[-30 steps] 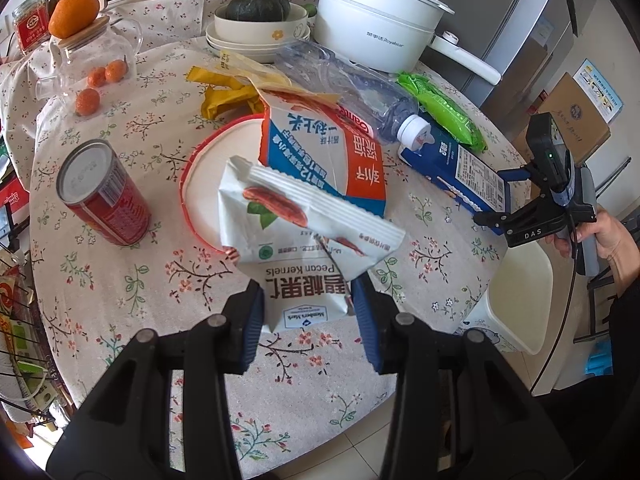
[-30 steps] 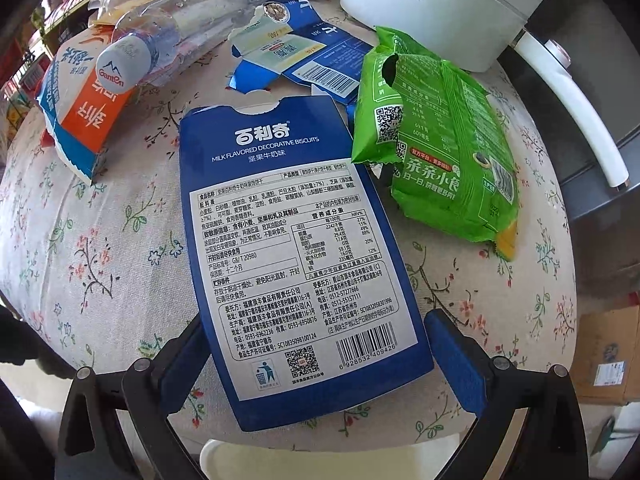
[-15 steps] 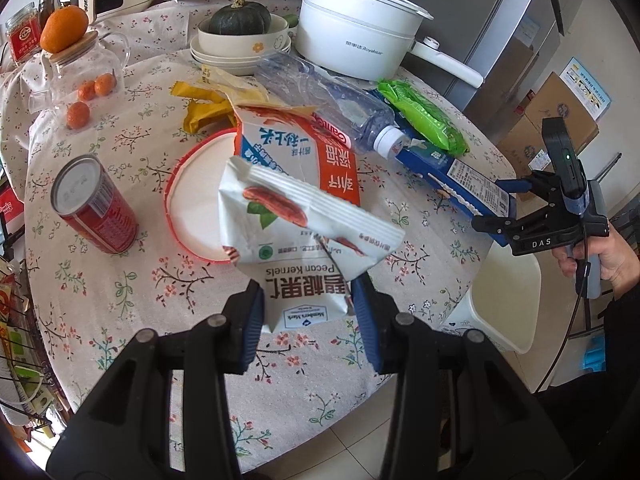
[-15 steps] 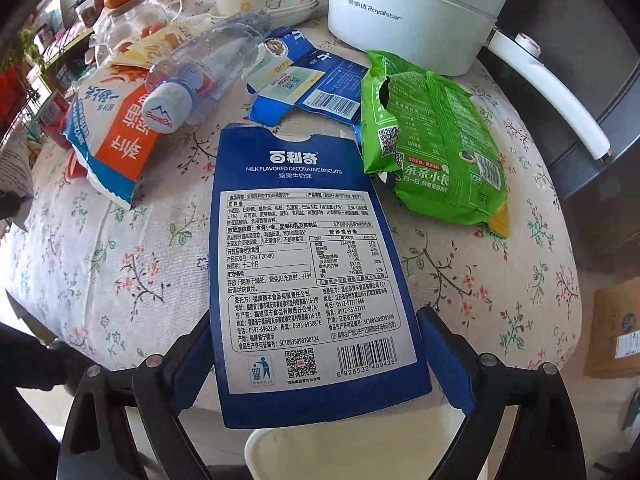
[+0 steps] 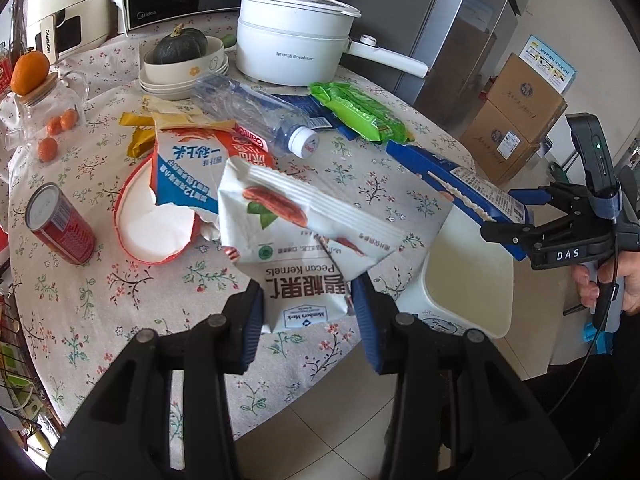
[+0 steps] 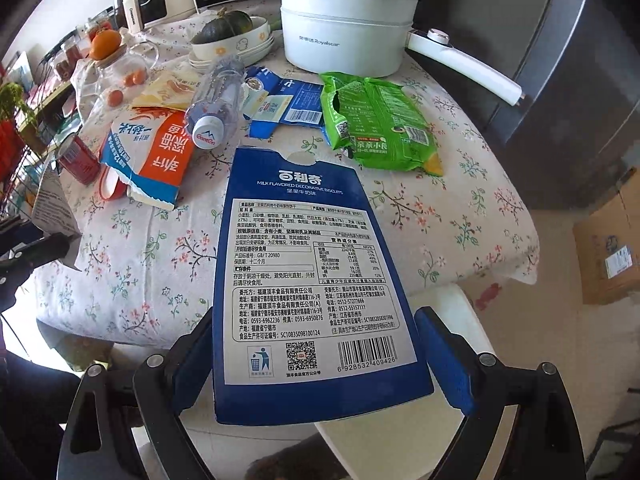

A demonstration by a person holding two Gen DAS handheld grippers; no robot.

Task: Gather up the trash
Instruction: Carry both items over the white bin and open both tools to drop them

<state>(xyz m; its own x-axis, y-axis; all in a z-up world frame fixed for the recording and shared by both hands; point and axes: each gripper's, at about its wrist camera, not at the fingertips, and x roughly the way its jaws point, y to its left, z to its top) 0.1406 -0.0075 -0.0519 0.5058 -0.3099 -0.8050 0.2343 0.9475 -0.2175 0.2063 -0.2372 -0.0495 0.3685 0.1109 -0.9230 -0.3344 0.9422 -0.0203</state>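
White foil pecan-kernel bag (image 5: 304, 240): we hold it clamped in the left tool (image 5: 308, 306), lifted above the table (image 5: 120, 312) edge. Blue biscuit box (image 6: 316, 280): clamped flat in the right tool (image 6: 316, 356), long axis running straight out from the tool, clear of the table. White bin (image 5: 468, 284): beside the table, below and between both tools; the box hangs nearer over it, we judge, so the right hand drops first. Remaining on the table: green snack bag (image 6: 380, 124), plastic bottle (image 6: 220, 100), torn milk carton (image 6: 148, 152), red can (image 5: 60, 228).
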